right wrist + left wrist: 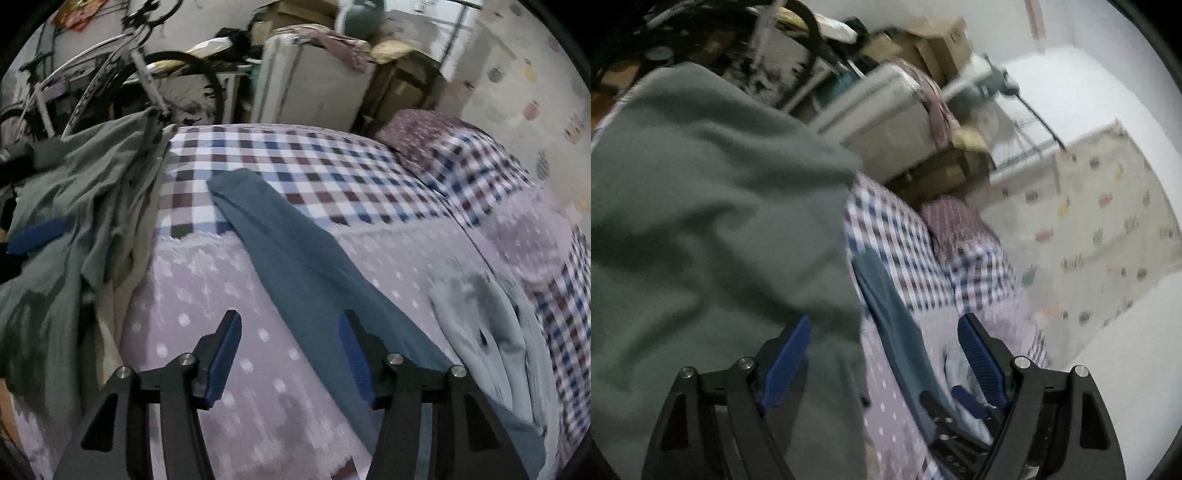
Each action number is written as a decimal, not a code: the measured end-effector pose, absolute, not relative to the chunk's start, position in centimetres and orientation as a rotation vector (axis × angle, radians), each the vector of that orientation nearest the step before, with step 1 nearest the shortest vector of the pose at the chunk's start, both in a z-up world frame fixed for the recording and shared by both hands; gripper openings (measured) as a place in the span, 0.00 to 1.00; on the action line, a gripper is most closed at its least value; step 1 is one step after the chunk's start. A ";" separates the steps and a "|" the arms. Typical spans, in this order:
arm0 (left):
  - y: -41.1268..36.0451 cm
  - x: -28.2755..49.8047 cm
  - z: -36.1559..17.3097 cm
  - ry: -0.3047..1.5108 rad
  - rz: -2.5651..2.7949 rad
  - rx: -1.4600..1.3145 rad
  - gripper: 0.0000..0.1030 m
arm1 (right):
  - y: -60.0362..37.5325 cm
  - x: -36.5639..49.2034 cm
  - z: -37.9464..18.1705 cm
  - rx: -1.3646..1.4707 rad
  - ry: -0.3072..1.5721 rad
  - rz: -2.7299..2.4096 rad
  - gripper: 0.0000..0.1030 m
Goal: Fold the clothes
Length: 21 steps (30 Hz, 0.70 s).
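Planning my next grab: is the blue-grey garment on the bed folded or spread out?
Folded, or at least bunched: the blue-grey garment lies as one long narrow strip across the bed, not opened flat. How many layers it has cannot be told.

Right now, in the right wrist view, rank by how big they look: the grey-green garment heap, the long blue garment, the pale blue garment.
1. grey-green garment heap
2. long blue garment
3. pale blue garment, though nearness makes this unsure.

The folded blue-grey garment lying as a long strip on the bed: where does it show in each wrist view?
Left wrist: the blue-grey garment runs lower centre, between the left gripper fingers, right of the big grey-green garment.
Right wrist: it crosses the centre diagonally, passing under the right gripper.
Shared landmark: the checked blanket at its far end.
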<state>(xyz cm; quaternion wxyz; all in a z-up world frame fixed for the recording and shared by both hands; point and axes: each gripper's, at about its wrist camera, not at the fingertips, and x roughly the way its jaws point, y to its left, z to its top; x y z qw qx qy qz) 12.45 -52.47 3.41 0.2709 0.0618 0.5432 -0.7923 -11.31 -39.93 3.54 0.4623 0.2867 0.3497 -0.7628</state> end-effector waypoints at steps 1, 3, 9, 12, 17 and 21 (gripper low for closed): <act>-52.8 13.2 3.4 1.465 -2.116 0.135 0.83 | -40.8 -11.1 3.4 0.697 0.870 -1.863 0.57; -53.5 14.5 3.4 1.466 -2.083 0.081 0.83 | -42.6 -10.7 3.2 0.681 0.888 -1.840 0.56; -55.9 16.9 2.4 1.505 -2.015 0.004 0.83 | -47.2 -9.9 2.4 0.653 0.919 -1.811 0.54; -56.9 17.6 1.8 1.533 -1.997 -0.015 0.83 | -49.5 -9.7 2.0 0.645 0.911 -1.805 0.54; -58.3 18.6 1.3 1.552 -1.978 -0.029 0.83 | -53.4 -9.4 1.0 0.661 0.904 -1.791 0.52; -59.0 18.9 0.8 1.579 -1.969 -0.033 0.83 | -55.7 -9.7 0.0 0.678 0.920 -1.805 0.49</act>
